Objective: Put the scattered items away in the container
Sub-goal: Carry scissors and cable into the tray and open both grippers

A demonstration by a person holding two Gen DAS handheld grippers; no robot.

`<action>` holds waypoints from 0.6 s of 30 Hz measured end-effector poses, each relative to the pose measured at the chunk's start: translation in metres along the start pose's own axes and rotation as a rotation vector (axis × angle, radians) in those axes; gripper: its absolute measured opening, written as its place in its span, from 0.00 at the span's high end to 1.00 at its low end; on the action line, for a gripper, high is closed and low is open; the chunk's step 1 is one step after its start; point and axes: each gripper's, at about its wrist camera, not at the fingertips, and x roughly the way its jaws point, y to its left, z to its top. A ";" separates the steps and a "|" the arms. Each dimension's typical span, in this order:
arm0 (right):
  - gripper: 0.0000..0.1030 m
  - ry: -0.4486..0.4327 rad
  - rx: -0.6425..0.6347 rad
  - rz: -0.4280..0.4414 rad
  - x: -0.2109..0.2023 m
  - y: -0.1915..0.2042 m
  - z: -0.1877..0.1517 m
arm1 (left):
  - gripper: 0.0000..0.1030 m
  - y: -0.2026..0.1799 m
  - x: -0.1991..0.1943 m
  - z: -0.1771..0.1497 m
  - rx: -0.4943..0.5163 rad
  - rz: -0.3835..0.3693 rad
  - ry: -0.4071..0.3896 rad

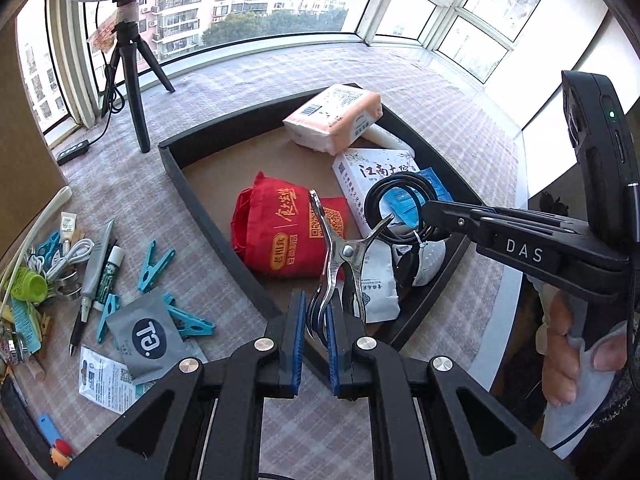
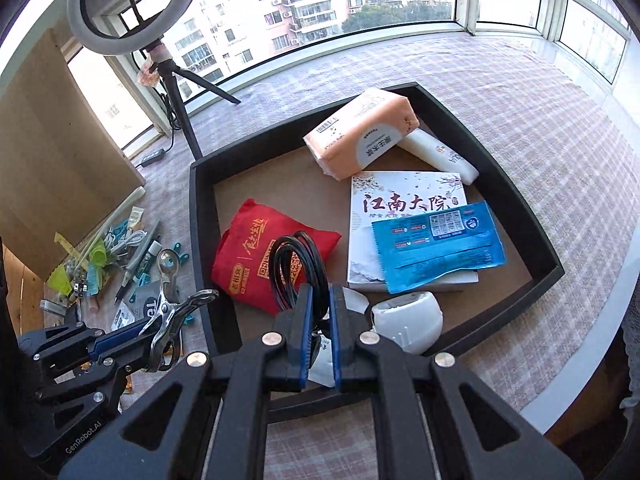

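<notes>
Tray point(image 2: 200, 216): black-walled, brown floor, on the checked bench point(image 2: 520, 120).
Left gripper point(image 1: 318, 320): pads closed on the handles of a steel clip point(image 1: 340, 248); clip stands upright over the tray's near-left wall.
Right gripper point(image 2: 320, 320): pads closed on a coiled black cable point(image 2: 296, 264); coil hangs above the red bag point(image 2: 248, 264), inside the tray's outline.
Tray contents: red bag, tissue pack point(image 2: 360, 132), white tube point(image 2: 440, 152), book point(image 2: 404, 208) with a blue packet point(image 2: 436, 248) on top, white rounded device point(image 2: 408, 320).
Loose pile point(image 1: 80, 272): teal pegs, cord, pens, grey sachet point(image 1: 144, 332), on the bench left of the tray.
Ring light point(image 2: 136, 4): on a tripod by the window.
</notes>
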 end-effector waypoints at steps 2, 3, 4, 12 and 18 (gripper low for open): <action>0.92 -0.008 0.007 -0.016 -0.002 -0.006 0.000 | 0.91 -0.011 0.004 0.005 0.007 0.000 -0.005; 0.92 -0.013 0.010 -0.024 -0.002 -0.008 0.001 | 0.91 -0.016 0.005 0.007 0.006 0.000 -0.016; 0.92 -0.021 0.014 -0.027 -0.003 -0.010 0.002 | 0.88 -0.020 0.005 0.009 0.002 0.001 -0.027; 0.42 -0.115 -0.002 -0.074 -0.019 -0.010 0.007 | 0.42 -0.031 0.001 0.013 0.004 0.060 -0.080; 0.42 -0.099 -0.013 -0.055 -0.014 -0.001 0.010 | 0.42 -0.025 -0.005 0.011 -0.010 0.064 -0.087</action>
